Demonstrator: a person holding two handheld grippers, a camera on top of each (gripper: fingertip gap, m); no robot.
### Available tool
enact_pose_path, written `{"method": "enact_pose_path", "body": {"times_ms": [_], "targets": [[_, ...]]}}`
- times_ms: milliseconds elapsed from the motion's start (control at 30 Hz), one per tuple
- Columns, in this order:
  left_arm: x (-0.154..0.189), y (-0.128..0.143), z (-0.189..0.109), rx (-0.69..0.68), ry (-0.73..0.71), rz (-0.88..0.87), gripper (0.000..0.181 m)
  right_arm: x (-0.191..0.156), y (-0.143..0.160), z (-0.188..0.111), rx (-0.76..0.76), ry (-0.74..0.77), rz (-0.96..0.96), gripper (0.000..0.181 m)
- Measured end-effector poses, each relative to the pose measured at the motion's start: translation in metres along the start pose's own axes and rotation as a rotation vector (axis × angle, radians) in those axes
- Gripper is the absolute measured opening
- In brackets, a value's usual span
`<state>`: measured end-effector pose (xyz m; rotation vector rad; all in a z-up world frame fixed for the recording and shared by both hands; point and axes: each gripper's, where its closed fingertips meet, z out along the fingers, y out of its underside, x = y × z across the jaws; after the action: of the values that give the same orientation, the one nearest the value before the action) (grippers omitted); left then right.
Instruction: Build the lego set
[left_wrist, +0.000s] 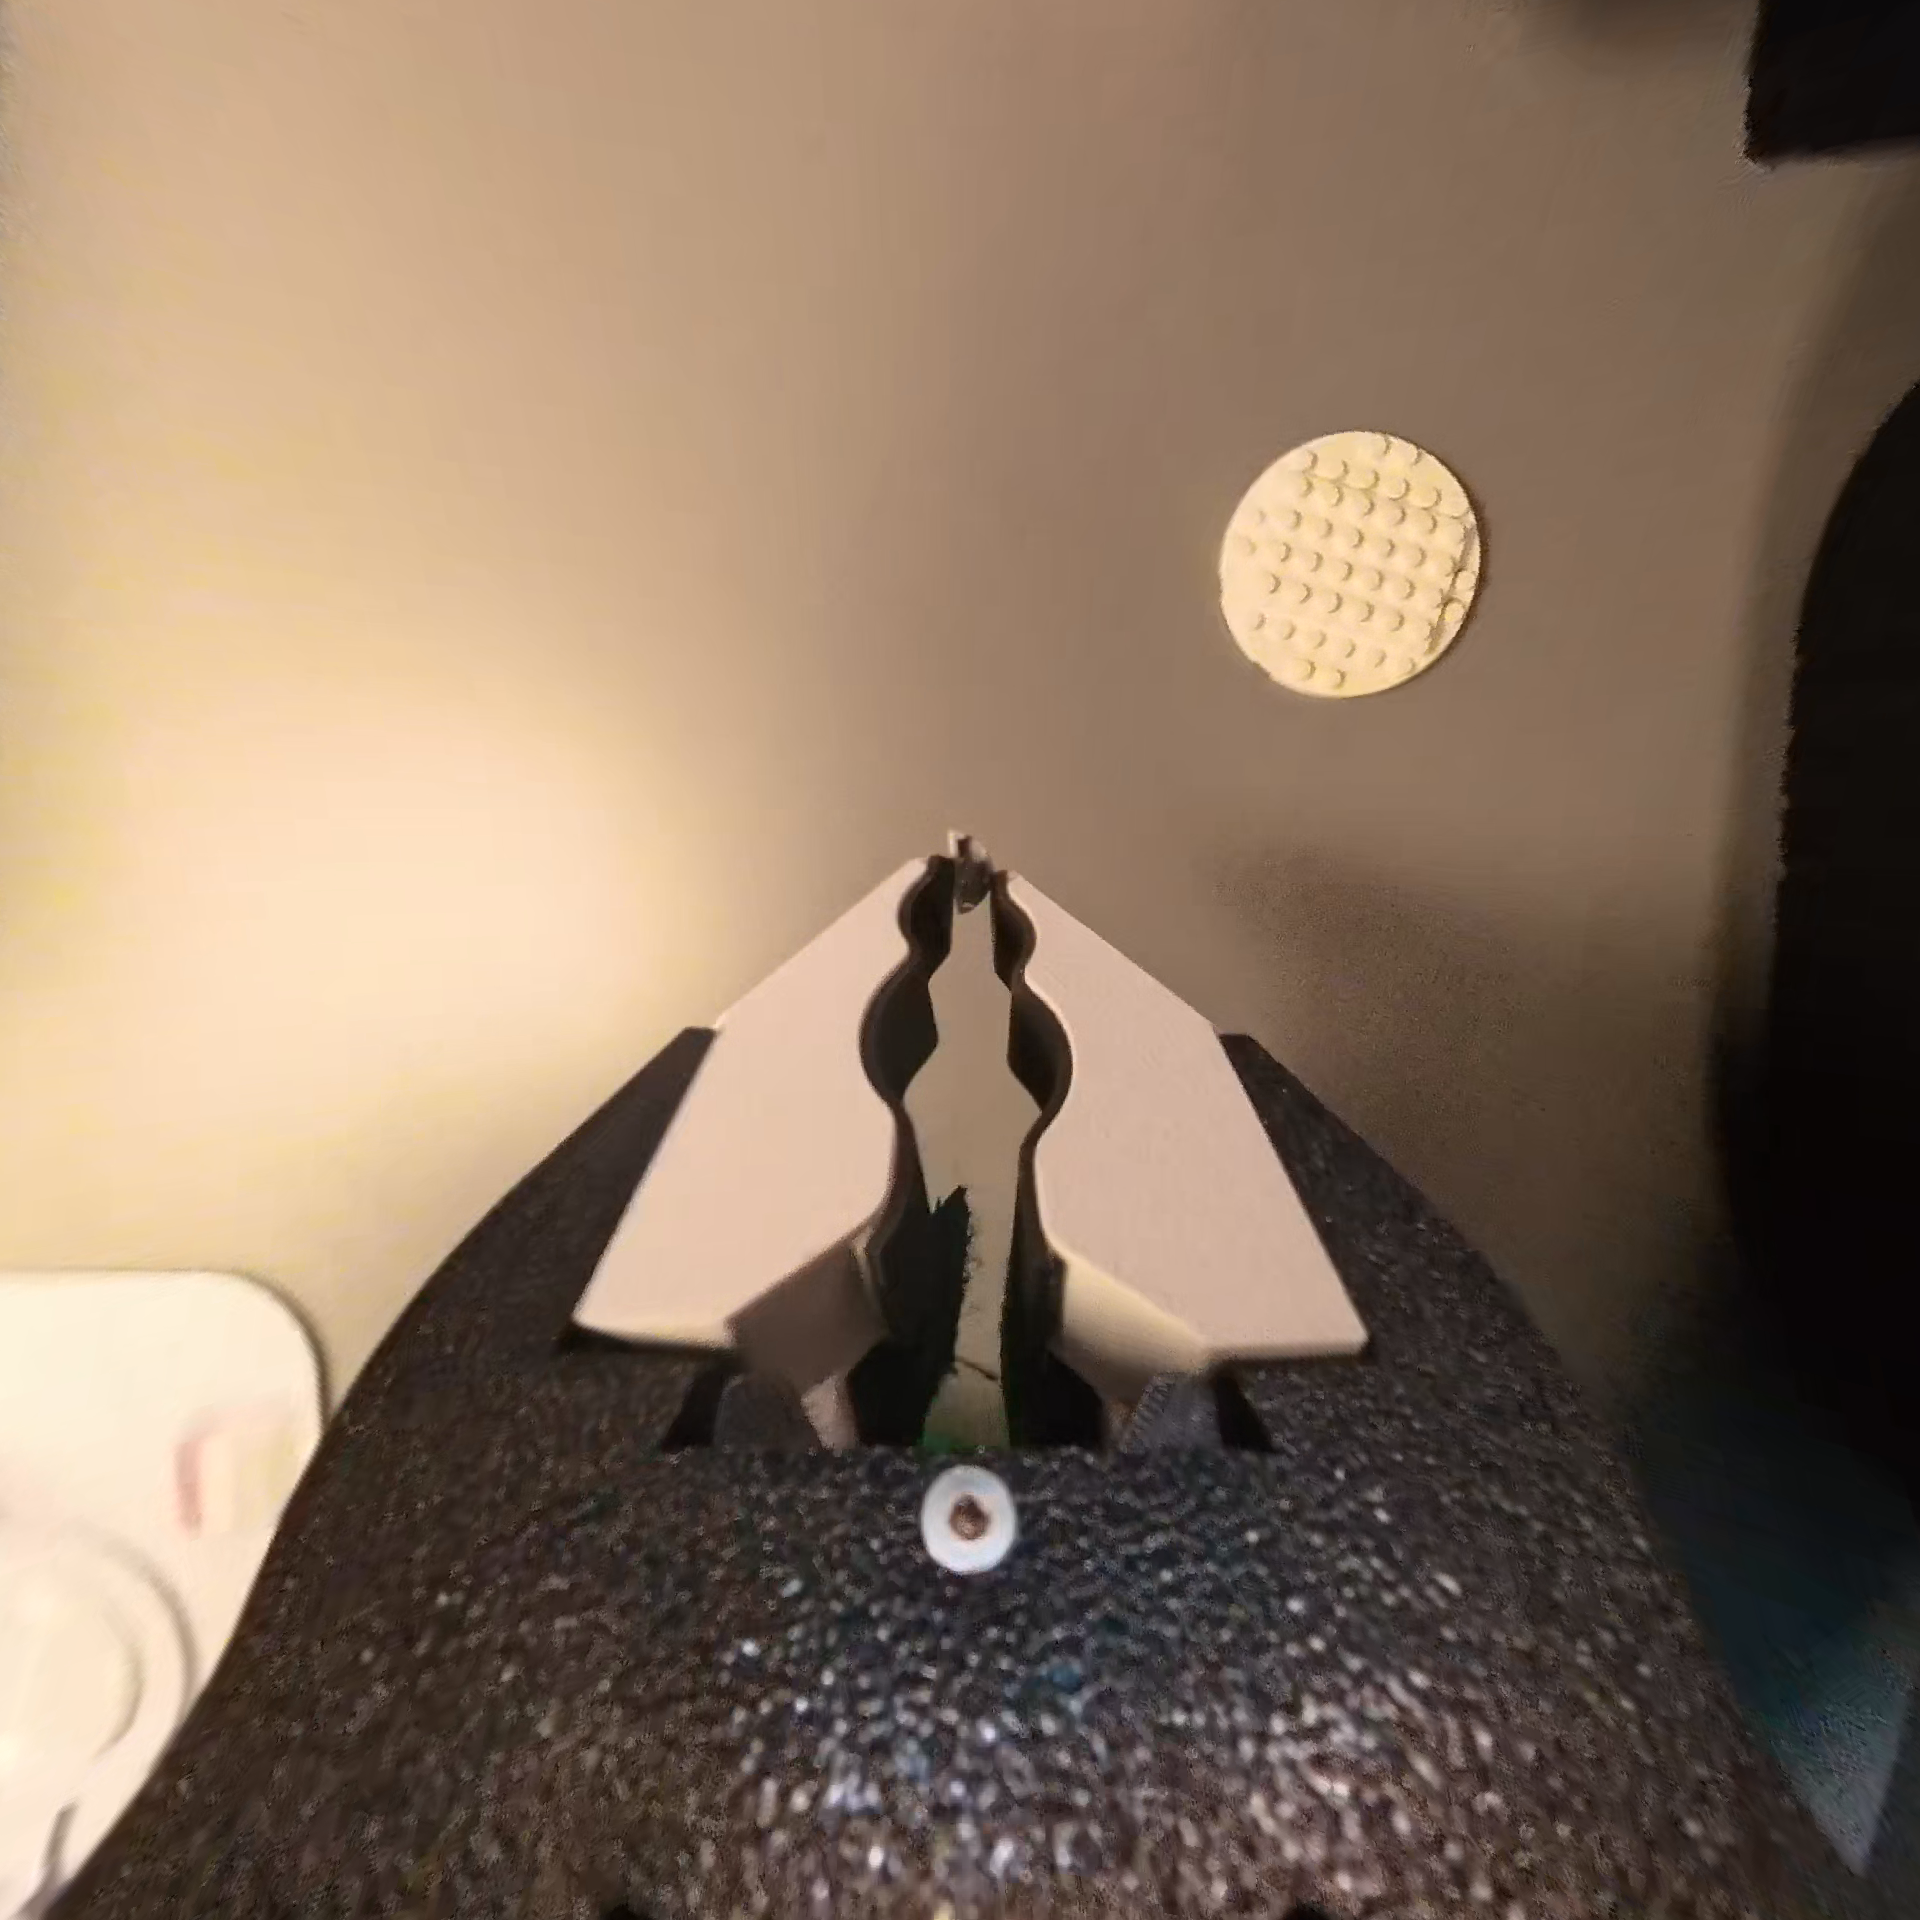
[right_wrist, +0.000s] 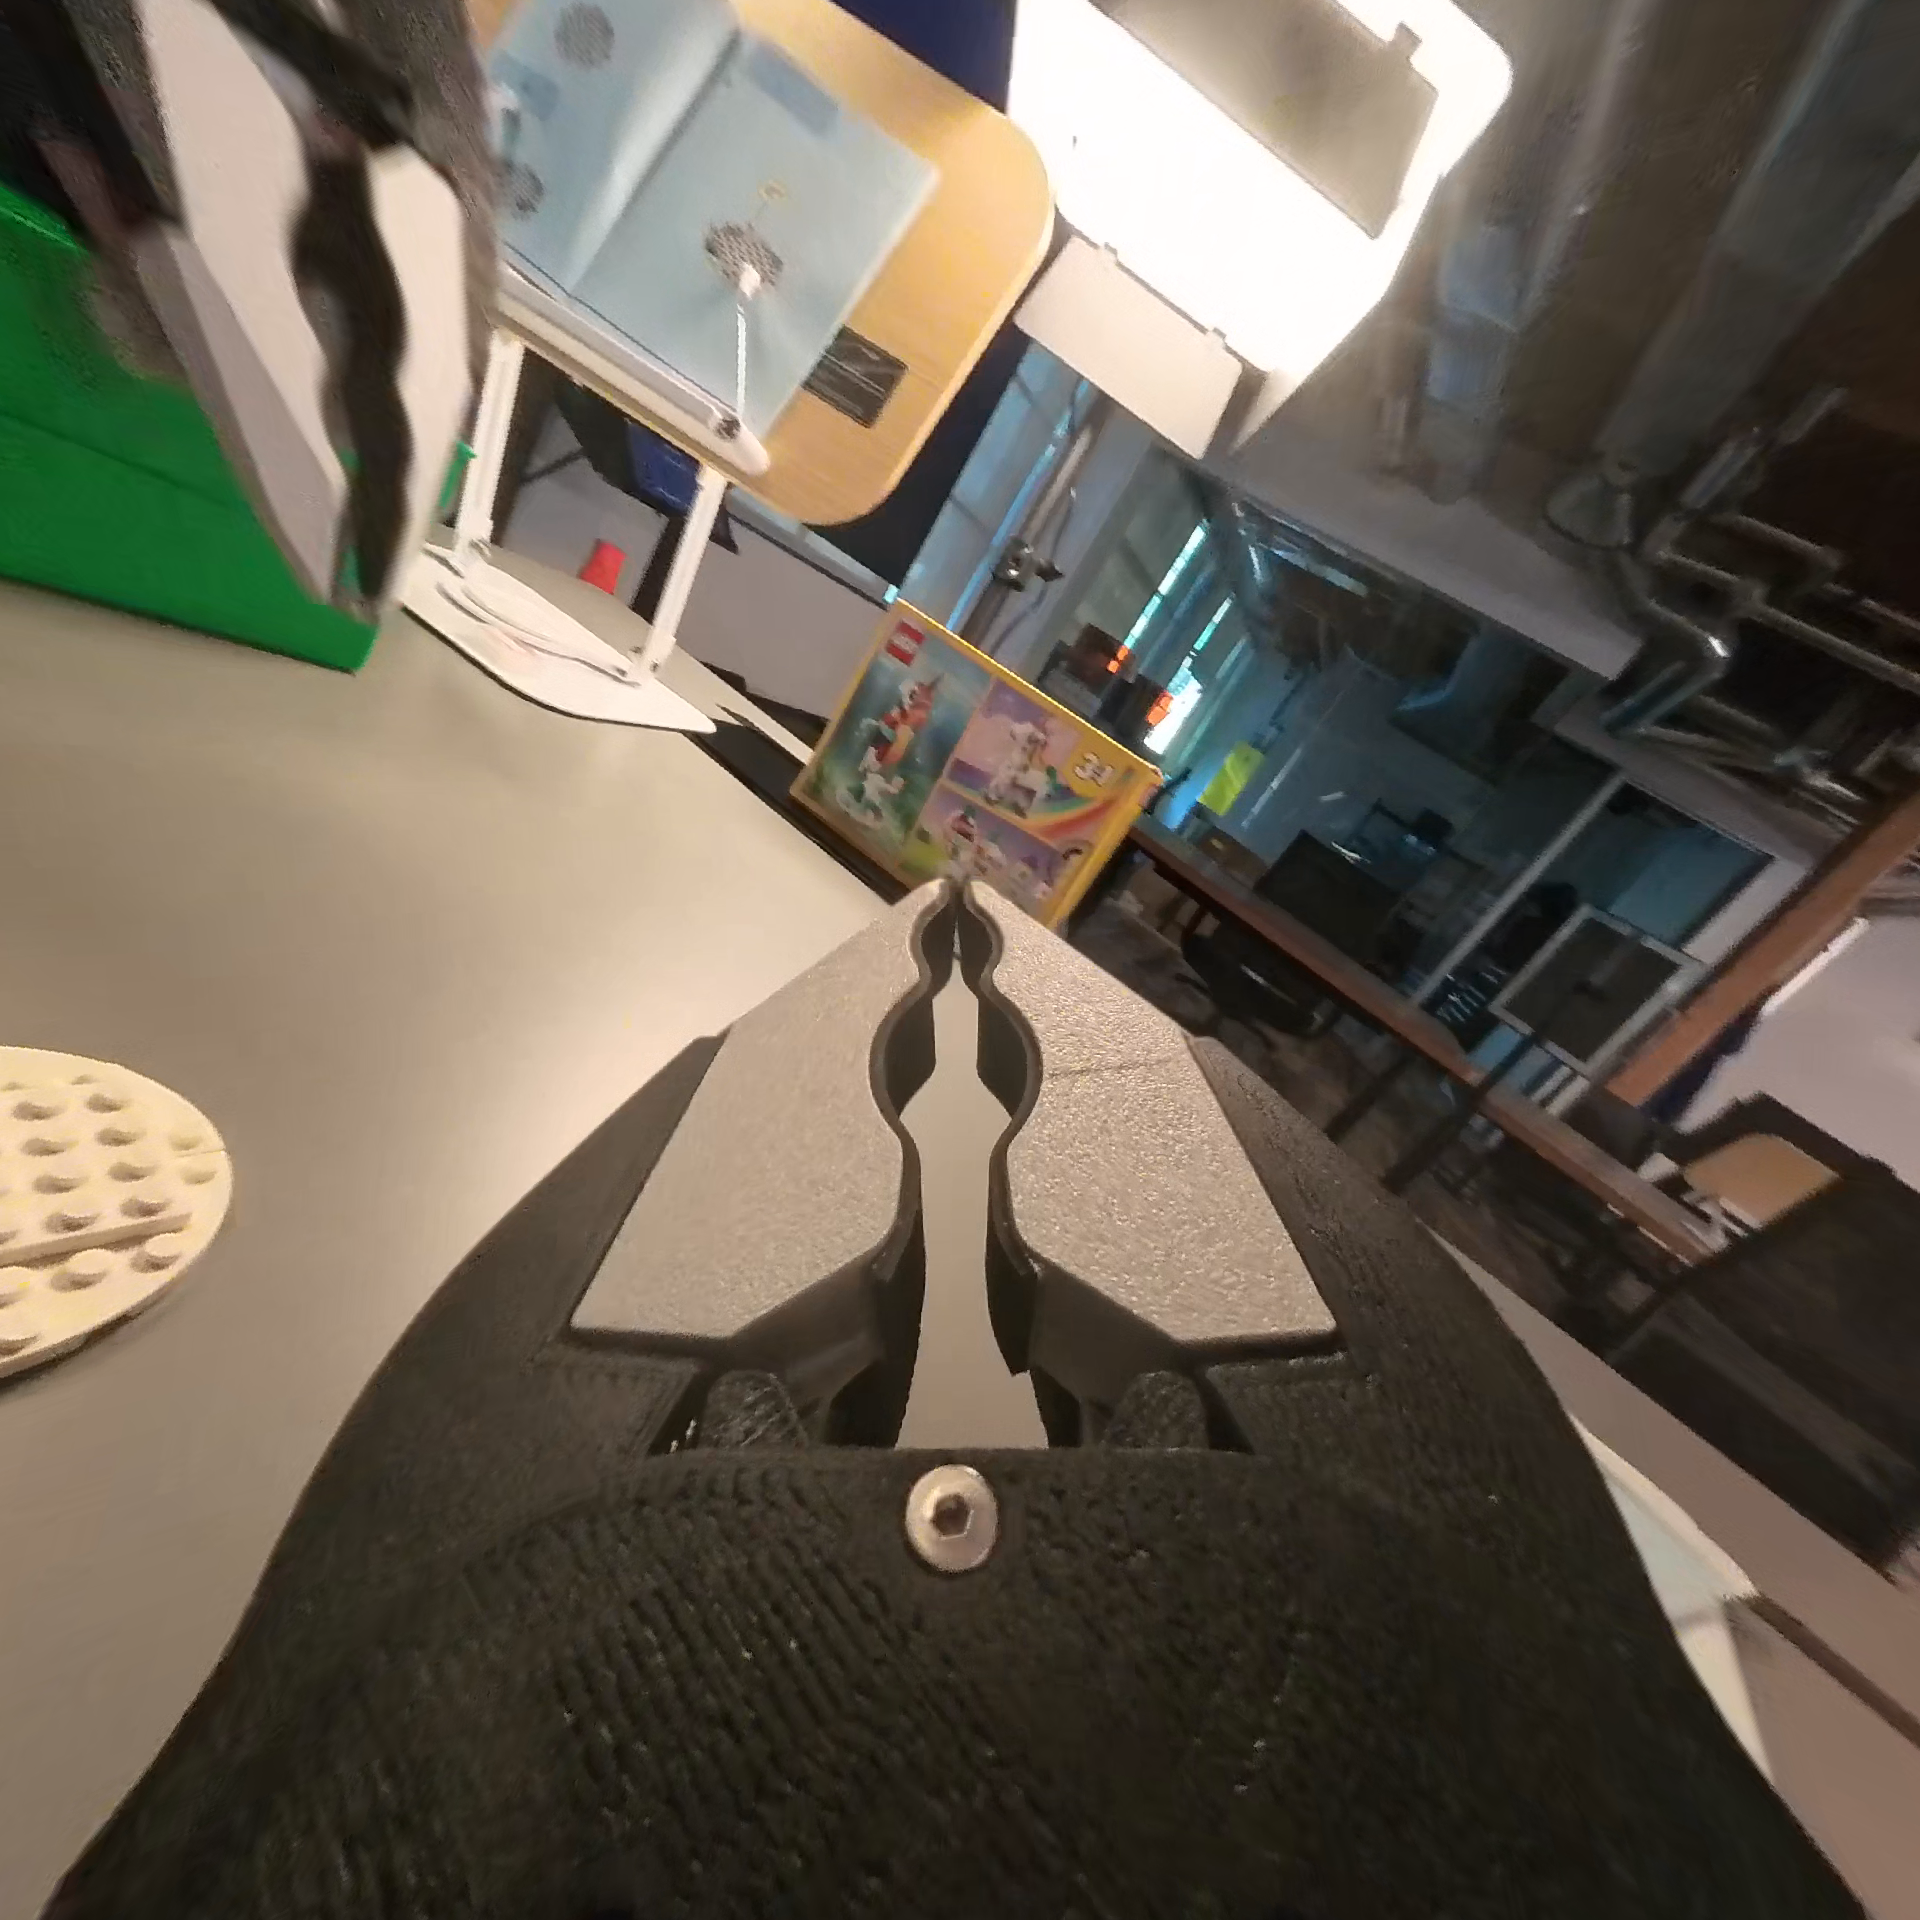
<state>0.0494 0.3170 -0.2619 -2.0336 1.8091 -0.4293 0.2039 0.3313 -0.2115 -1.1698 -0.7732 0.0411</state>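
Observation:
A round cream studded lego plate (left_wrist: 1351, 564) lies flat on the grey table, ahead and to the right of my left gripper (left_wrist: 966, 868). The left gripper's jaws are closed on a tiny pale piece that just pokes out at the tips; I cannot tell its shape. The same plate (right_wrist: 94, 1195) shows at the left edge of the right wrist view. My right gripper (right_wrist: 958, 894) is shut with nothing seen between its tips and hovers low over the table. The left gripper (right_wrist: 353, 436) hangs blurred at the top left of that view.
A yellow lego set box (right_wrist: 977, 769) stands at the table's far edge. A green block (right_wrist: 156, 520) sits at the far left beside a white stand over a paper sheet (right_wrist: 582, 665). A white object (left_wrist: 114, 1507) lies at the near left and a dark shape (left_wrist: 1849, 935) at the right. One gripper's finger ends stand about 15 cm off the other's. The round cream studded lego plate (left_wrist: 1351, 564) is about 12 cm from my left fingertips.

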Motion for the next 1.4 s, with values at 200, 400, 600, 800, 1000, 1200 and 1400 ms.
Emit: {"method": "enact_pose_path", "body": {"times_ms": [200,400,600,800,1000,1200,1400], "targets": [[-0.003,0.01,0.049,-0.127,0.04,0.042,0.005,-0.004,-0.004,-0.002,0.027,-0.027,0.019,0.0],[-0.005,0.015,0.056,-0.144,0.039,0.032,0.011,-0.004,-0.004,-0.001,0.024,-0.028,0.018,0.0],[-0.005,0.015,0.055,-0.138,0.05,0.01,0.027,-0.005,-0.004,-0.001,0.022,-0.03,0.017,0.0],[-0.03,0.003,0.006,-0.021,-0.035,-0.086,0.027,-0.005,-0.003,-0.001,0.022,-0.03,0.017,0.0],[-0.067,0.028,-0.1,0.224,-0.217,-0.359,0.026,-0.003,-0.001,0.0,0.007,-0.018,0.009,0.0],[-0.072,0.105,-0.141,0.216,-0.417,-0.521,0.021,0.0,0.003,0.001,-0.02,0.007,-0.017,0.0],[-0.073,0.165,-0.118,0.112,-0.447,-0.58,0.018,0.002,0.007,0.002,-0.048,0.029,-0.049,0.0]]}}
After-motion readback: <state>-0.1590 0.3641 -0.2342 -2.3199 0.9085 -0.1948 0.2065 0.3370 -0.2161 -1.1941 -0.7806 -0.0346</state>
